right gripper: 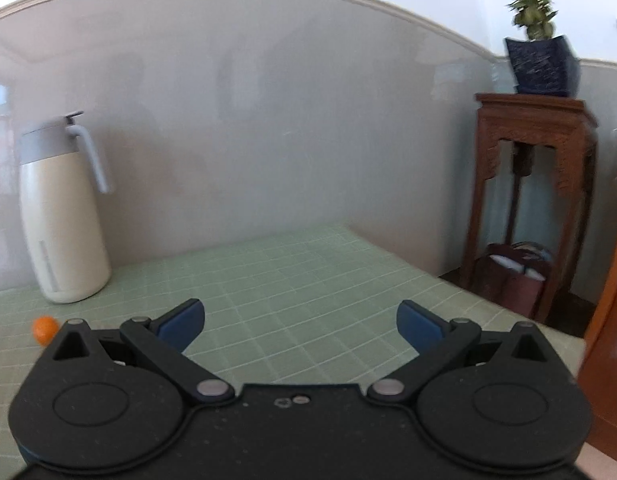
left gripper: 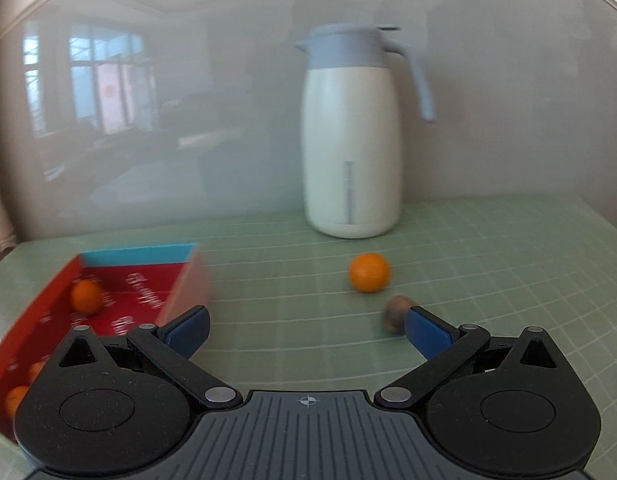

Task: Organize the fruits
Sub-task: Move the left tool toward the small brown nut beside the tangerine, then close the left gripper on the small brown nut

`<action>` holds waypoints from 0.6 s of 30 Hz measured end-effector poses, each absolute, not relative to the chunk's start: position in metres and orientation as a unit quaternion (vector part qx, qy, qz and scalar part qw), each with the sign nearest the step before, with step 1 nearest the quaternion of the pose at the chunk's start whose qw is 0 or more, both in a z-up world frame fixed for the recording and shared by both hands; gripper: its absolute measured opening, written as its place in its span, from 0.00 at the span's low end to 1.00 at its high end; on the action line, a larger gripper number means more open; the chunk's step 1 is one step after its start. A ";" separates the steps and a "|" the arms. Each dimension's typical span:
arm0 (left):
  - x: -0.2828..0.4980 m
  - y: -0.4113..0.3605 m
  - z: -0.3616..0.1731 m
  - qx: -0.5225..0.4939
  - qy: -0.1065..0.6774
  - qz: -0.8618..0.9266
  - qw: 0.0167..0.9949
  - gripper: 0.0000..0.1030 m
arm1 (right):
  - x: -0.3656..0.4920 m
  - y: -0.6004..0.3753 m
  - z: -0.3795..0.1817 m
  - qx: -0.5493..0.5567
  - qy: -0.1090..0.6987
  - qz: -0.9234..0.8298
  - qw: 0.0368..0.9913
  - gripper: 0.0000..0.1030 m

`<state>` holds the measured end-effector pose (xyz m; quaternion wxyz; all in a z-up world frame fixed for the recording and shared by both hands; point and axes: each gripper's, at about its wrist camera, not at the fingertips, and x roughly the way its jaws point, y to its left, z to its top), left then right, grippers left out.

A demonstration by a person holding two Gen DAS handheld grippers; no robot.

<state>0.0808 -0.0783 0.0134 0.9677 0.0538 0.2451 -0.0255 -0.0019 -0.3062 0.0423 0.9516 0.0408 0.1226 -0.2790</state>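
Box (left gripper: 108, 280) lettering is too blurred to read (white script on red). Both my tongs, left (left gripper: 306, 330) and right (right gripper: 300, 322), gape empty; open mat (right gripper: 288, 280) ahead, orange (left gripper: 368, 272) loose.

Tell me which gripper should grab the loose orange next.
Left. The left gripper is open and faces the orange directly, with the box beside it. The right gripper points at bare mat; the orange sits at its view's far left edge.
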 end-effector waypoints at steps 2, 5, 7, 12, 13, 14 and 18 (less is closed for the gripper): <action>0.088 -0.090 0.010 0.060 0.244 -0.040 0.967 0.99 | -0.005 -0.307 0.044 0.042 0.111 -0.292 0.949 1.00; 0.095 -0.103 0.006 0.067 0.239 -0.058 0.967 0.99 | -0.007 -0.309 0.045 0.037 0.100 -0.308 0.945 1.00; 0.100 -0.112 0.002 0.070 0.238 -0.070 0.966 0.99 | -0.010 -0.310 0.045 0.034 0.093 -0.321 0.942 1.00; 0.115 -0.127 -0.009 0.073 0.255 -0.098 0.959 0.81 | -0.013 -0.318 0.046 0.044 0.094 -0.321 0.941 1.00; 0.119 -0.130 -0.011 0.071 0.258 -0.097 0.959 0.80 | -0.015 -0.318 0.047 0.046 0.095 -0.319 0.942 1.00; 0.121 -0.131 -0.013 0.070 0.260 -0.096 0.958 0.80 | -0.015 -0.319 0.047 0.047 0.094 -0.317 0.943 1.00; 0.127 -0.134 -0.019 0.063 0.267 -0.102 0.956 0.79 | -0.017 -0.322 0.051 0.055 0.088 -0.306 0.946 1.00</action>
